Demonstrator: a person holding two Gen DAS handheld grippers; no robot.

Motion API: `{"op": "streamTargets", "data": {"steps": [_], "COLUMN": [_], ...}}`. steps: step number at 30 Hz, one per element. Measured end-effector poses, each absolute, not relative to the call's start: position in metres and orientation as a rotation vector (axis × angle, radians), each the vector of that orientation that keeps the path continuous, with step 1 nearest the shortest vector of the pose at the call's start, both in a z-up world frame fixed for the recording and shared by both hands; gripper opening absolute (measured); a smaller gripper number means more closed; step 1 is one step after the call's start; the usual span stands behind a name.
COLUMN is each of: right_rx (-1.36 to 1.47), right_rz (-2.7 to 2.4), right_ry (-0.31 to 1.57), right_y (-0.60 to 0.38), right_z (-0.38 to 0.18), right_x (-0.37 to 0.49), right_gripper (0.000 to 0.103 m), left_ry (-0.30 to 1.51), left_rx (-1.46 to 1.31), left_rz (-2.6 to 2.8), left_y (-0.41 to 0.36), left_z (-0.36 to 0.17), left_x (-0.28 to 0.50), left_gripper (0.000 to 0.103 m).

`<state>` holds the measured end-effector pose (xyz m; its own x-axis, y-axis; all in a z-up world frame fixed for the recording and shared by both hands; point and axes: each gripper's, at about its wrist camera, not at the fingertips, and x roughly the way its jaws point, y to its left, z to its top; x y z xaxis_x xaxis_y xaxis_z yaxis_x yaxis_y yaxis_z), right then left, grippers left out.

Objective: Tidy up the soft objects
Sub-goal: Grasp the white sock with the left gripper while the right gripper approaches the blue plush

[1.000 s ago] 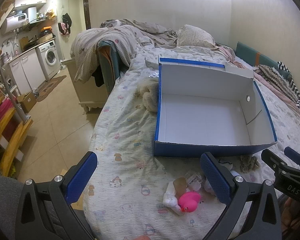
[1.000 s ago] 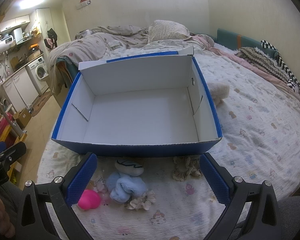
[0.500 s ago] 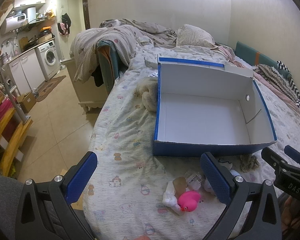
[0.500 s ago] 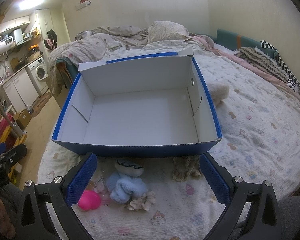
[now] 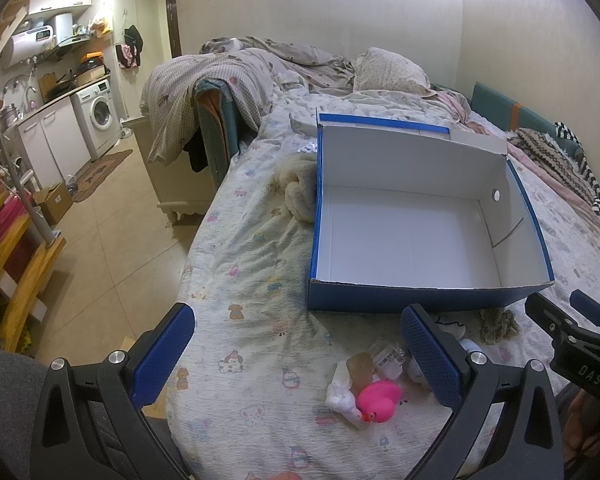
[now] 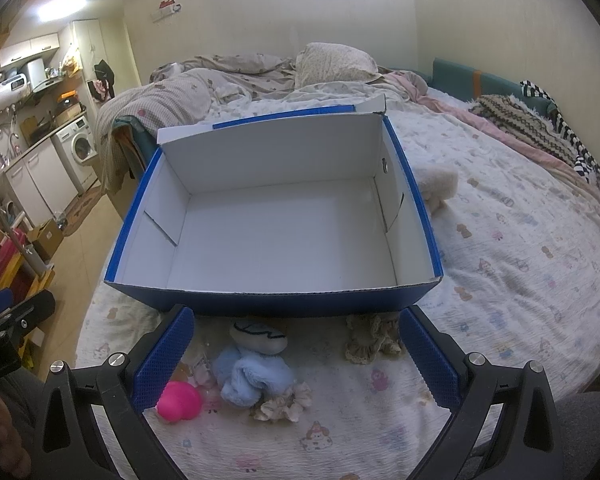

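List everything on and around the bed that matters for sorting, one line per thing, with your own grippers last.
Box: 1, blue outside, white inside, open and empty, on the bed.
Bed sheet: 1, white with small cartoon prints, under everything.
Rubber duck: 1, pink, near the bed's near edge, in front of the box.
Fluffy cloth: 1, light blue, bunched up right of the duck.
Stuffed pebble: 1, pale with dark lines, just in front of the box.
Scrunchies: 2, beige, one by the box's right front corner, one beside the blue cloth.
Plush: 1, cream, right of the box.
Washing machine: 1, white, far left.
Left gripper: open, empty.
Right gripper: open, empty.
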<state>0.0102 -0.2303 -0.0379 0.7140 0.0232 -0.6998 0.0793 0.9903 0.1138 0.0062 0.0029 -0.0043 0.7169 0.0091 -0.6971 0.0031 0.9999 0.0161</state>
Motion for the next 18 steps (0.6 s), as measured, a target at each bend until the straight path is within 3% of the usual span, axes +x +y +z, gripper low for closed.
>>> {"op": "streamTargets", "data": {"steps": [12, 18], "right_rx": [0.148, 0.176], "right_rz": [-0.031, 0.044], "right_ry": [0.778, 0.847], "right_y": [-0.231, -0.238], "right_z": [-0.038, -0.033], "right_x": [0.012, 0.027], "right_gripper": [0.103, 0.103], "left_ry": [0.789, 0.883], "left_rx": [0.019, 0.046], "left_rz": [0.004, 0.021], "left_y": [0.004, 0.006], "left_z": [-0.011, -0.015], "left_x": [0.006, 0.020], "left_gripper": [0.103, 0.103]}}
